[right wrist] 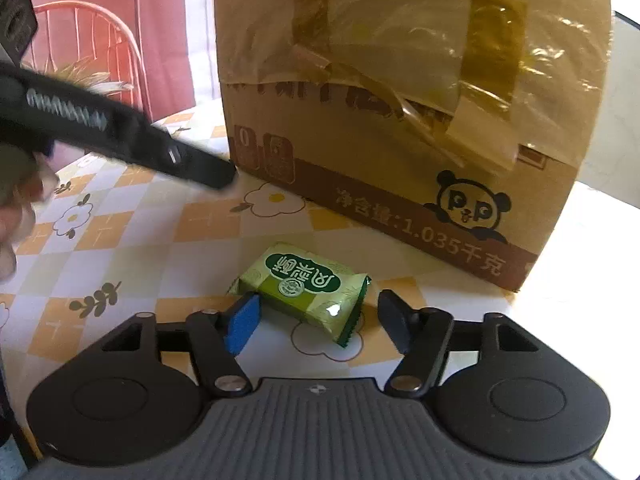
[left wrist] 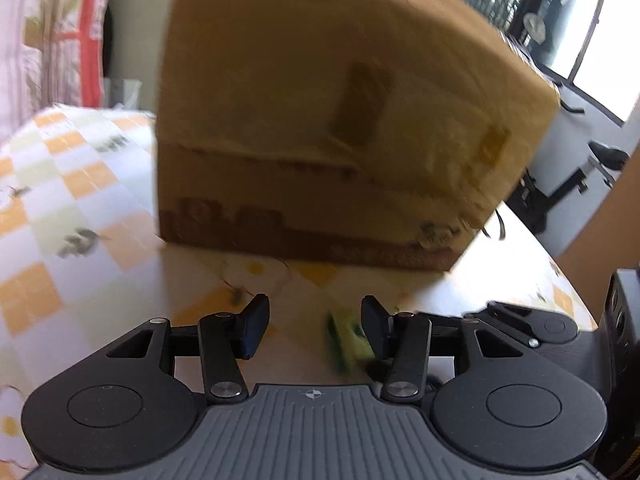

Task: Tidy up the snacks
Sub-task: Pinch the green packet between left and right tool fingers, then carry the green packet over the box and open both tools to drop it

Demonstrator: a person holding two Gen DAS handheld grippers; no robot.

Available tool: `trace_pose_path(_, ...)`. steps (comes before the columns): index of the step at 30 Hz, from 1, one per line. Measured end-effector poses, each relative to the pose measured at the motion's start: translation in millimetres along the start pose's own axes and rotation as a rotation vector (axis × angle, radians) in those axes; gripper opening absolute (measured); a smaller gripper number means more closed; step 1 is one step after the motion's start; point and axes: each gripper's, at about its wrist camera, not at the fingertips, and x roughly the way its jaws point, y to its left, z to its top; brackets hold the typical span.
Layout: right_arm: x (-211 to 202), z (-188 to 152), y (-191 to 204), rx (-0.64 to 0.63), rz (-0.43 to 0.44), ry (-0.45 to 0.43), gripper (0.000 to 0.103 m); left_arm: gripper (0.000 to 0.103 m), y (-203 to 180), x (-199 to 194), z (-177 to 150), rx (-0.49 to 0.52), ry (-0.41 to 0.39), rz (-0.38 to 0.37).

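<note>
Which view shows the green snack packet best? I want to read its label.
The right wrist view: the green snack packet lies sharp and whole on the table before the cardboard box, label readable. The left wrist view shows only a blurred green sliver, partly hidden by one finger.

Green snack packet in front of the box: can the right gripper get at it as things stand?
Probably yes. The green snack packet lies flat on the tablecloth, between the open fingers of the right gripper, clear of the cardboard box. Nothing blocks the way.
</note>
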Motion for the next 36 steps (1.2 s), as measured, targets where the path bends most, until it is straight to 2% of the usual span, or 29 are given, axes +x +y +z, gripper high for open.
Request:
trace_pose_path(2,-2,-2,0,-0.008,0.0,-0.011,0.053,0.052,-5,7,-6,0.004,0.016,-0.027)
trace_pose_path(7,-1,-2,5,-0.032,-0.016,-0.021,0.052,0.043,-8,23,-7,-0.022,0.038,-0.068)
trace_pose_path(11,1,-1,4,-0.022,-0.01,-0.022,0.052,0.039,-7,33,-8,-0.028,0.062,-0.064)
trace_pose_path(18,-1,-2,4,-0.021,-0.004,-0.024,0.051,0.038,-9,46,-14,-0.041,0.074,-0.083)
trace_pose_path(20,-2,-2,3,-0.02,-0.003,-0.027,0.048,0.03,-10,46,-14,-0.032,0.07,-0.101)
trace_pose_path(23,-3,-2,6,-0.03,-0.016,-0.038,0.043,0.025,-14,40,-11,0.005,0.056,-0.095)
trace_pose_path(30,-11,-5,15,-0.075,-0.036,-0.074,0.042,0.025,-14,26,-10,0.006,0.044,-0.103)
trace_pose_path(36,-25,-4,16,-0.062,-0.05,-0.112,0.042,0.024,-22,10,-7,0.036,0.016,-0.113)
